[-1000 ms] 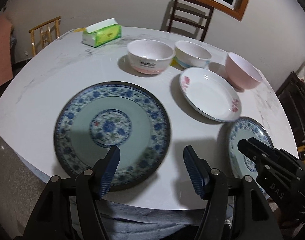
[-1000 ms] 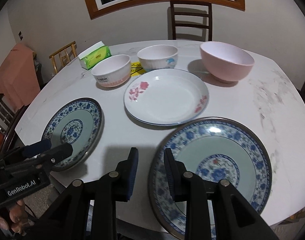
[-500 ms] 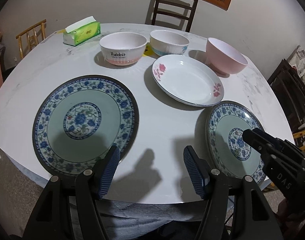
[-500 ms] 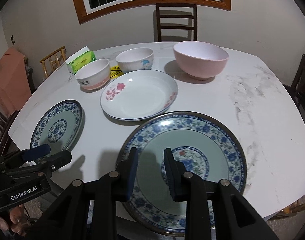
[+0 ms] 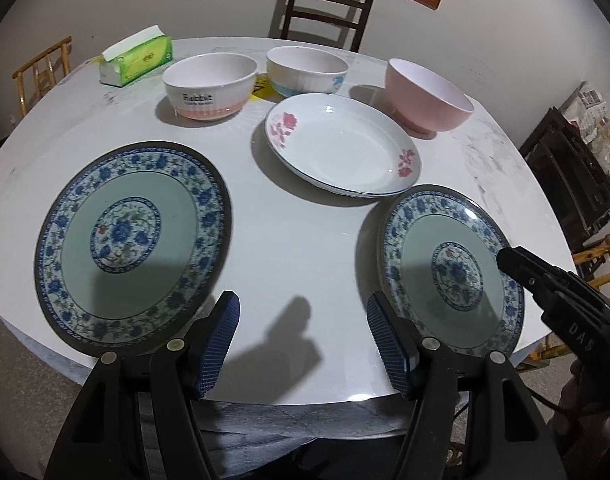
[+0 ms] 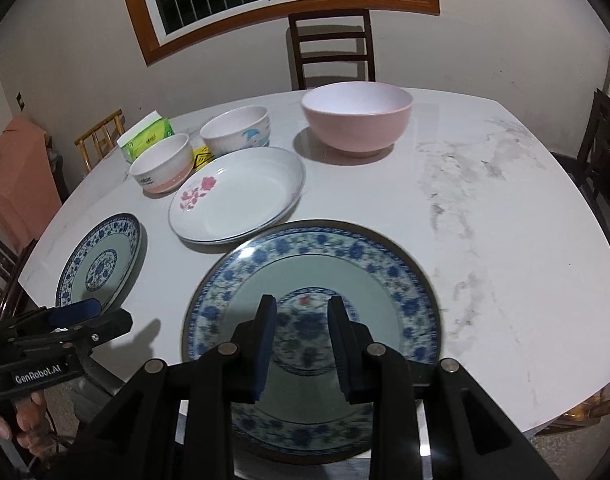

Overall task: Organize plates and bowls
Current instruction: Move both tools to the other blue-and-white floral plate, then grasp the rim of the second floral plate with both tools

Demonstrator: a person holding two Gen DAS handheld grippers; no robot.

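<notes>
Two blue-patterned plates lie near the table's front edge: the left plate [image 5: 133, 240] [image 6: 99, 266] and the right plate [image 5: 451, 268] [image 6: 311, 320]. A white flowered plate [image 5: 341, 148] [image 6: 239, 196] lies behind them. Behind it stand a Rabbit bowl [image 5: 209, 86] [image 6: 163, 168], a white-blue bowl [image 5: 307, 70] [image 6: 237, 128] and a pink bowl [image 5: 429, 96] [image 6: 357, 116]. My left gripper [image 5: 303, 340] [image 6: 89, 312] is open and empty above the front edge between the blue plates. My right gripper [image 6: 301, 344] [image 5: 517, 260] is open and empty above the right blue plate.
The round white marble table [image 5: 297, 248] [image 6: 485, 208] holds a green tissue pack [image 5: 137, 60] [image 6: 147, 138] at the back left. A dark chair [image 5: 325, 4] [image 6: 331, 46] stands behind the table. A wooden chair [image 5: 41, 72] stands at the left.
Both grippers have swung right: the left from over the left blue plate to the gap between the plates, the right from the right plate's left rim to over its middle. The right jaws have opened slightly.
</notes>
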